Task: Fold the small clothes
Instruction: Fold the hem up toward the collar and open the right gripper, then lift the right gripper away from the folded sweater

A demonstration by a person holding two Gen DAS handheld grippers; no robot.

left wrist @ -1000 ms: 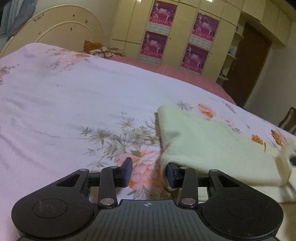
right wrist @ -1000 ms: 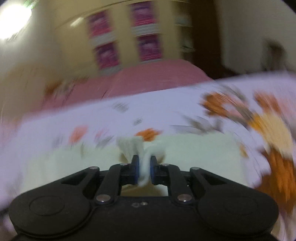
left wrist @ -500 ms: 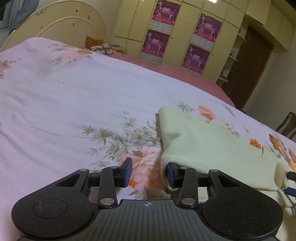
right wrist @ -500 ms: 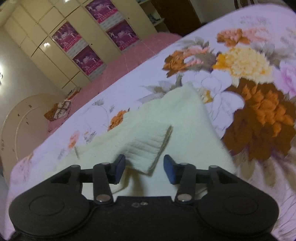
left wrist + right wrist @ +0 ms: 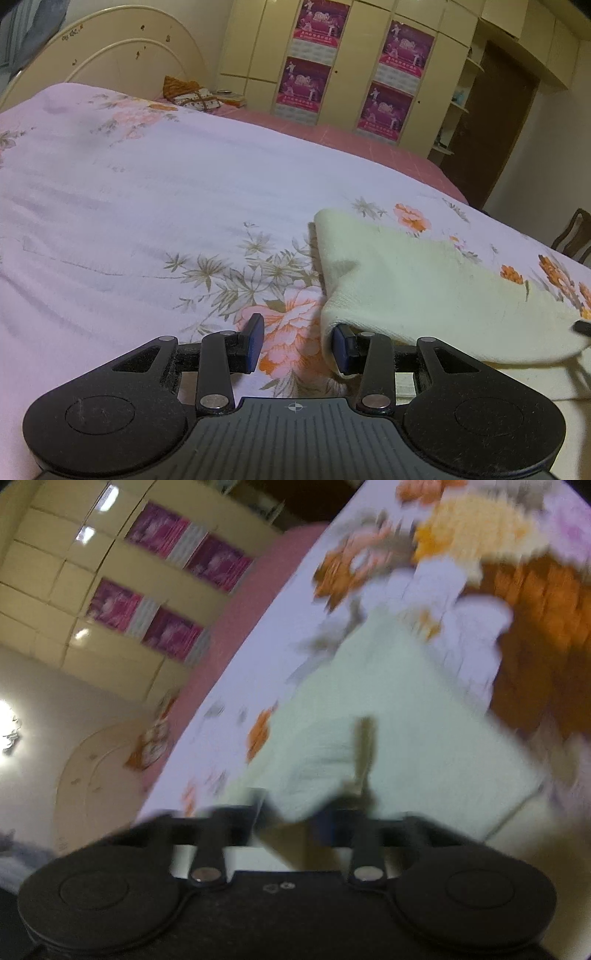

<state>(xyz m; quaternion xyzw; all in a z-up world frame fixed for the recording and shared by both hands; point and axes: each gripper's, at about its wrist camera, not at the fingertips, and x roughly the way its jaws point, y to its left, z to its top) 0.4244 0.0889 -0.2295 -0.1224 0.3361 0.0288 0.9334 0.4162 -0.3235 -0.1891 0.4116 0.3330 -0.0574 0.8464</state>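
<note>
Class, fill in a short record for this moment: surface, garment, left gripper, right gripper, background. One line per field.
surface: bed with floral sheet
garment: cream knit lying on the sheet, partly folded
left gripper: jaws open, one finger tucked under the knit's edge
right gripper: blurred; jaws apart, over the knit
background: wardrobe with pink posters, headboard

Right view motion-blurred, garment [image 5: 399, 716] smeared — left jaw tip under cloth
</note>
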